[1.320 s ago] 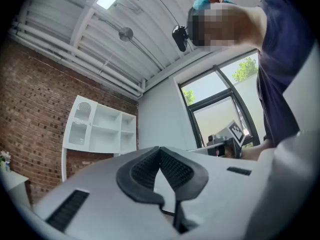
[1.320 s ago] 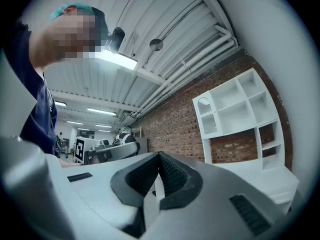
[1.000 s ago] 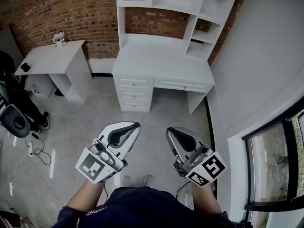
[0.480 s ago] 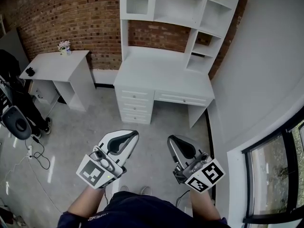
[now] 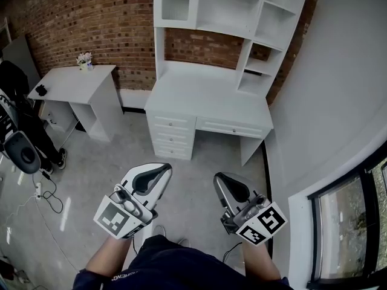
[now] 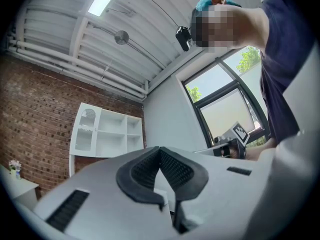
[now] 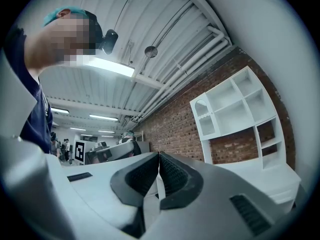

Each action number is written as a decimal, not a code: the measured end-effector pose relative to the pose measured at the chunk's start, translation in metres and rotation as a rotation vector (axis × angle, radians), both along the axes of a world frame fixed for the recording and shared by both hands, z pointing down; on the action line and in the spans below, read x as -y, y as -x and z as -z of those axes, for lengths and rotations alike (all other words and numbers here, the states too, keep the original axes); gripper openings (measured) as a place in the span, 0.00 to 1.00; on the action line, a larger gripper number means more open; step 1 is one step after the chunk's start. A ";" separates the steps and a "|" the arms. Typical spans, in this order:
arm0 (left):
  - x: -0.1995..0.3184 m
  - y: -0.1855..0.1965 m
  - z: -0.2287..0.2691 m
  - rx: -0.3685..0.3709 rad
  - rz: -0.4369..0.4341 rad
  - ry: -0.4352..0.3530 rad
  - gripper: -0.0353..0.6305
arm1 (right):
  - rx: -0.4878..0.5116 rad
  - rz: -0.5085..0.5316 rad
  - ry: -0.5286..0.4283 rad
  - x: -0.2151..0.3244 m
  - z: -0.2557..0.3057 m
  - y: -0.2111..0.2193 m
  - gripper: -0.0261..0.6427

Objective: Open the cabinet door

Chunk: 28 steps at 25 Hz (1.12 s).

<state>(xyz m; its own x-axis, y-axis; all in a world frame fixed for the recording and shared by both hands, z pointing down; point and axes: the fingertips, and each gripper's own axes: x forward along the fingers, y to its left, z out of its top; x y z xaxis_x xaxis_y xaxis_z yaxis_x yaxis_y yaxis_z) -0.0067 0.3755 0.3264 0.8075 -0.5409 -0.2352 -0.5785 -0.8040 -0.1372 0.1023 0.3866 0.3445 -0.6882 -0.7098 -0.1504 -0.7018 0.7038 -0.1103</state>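
A white desk with a shelf unit (image 5: 211, 95) stands against the brick wall. Its cabinet door (image 5: 175, 3), with an arched glass pane, is closed at the unit's upper left. That door (image 6: 85, 132) also shows in the left gripper view, and the same door (image 7: 204, 119) shows in the right gripper view. My left gripper (image 5: 164, 171) and right gripper (image 5: 218, 179) are held side by side at waist height over the grey floor, well short of the desk. Both are shut with nothing between the jaws: the left gripper (image 6: 160, 149) and the right gripper (image 7: 159, 155) have tips that meet.
A small white table (image 5: 69, 80) with a flower pot (image 5: 84, 59) stands at the left. An office chair (image 5: 21, 153) and floor cables (image 5: 48, 192) lie further left. A white wall (image 5: 338, 89) and a window (image 5: 351, 222) bound the right. Drawers (image 5: 172, 135) fill the desk's left half.
The view has tilted up, so more of the shelf unit and its door shows. Both grippers have drifted slightly forward and stayed shut.
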 end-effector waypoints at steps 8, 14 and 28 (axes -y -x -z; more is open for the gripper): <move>0.026 -0.003 0.003 -0.029 0.011 0.010 0.06 | -0.002 0.001 0.014 0.025 -0.004 -0.003 0.08; 0.064 -0.002 -0.005 -0.033 0.003 0.024 0.07 | -0.014 -0.002 0.031 0.061 -0.009 -0.001 0.08; 0.202 0.031 -0.008 -0.040 -0.032 0.032 0.06 | -0.024 -0.020 0.049 0.195 -0.012 0.042 0.08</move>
<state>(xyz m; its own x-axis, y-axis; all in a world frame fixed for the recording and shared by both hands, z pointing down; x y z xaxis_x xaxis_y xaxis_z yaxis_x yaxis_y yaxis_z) -0.0380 0.1736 0.3346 0.8146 -0.5231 -0.2507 -0.5573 -0.8256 -0.0882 0.0604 0.1917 0.3560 -0.6768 -0.7295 -0.0983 -0.7185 0.6838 -0.1273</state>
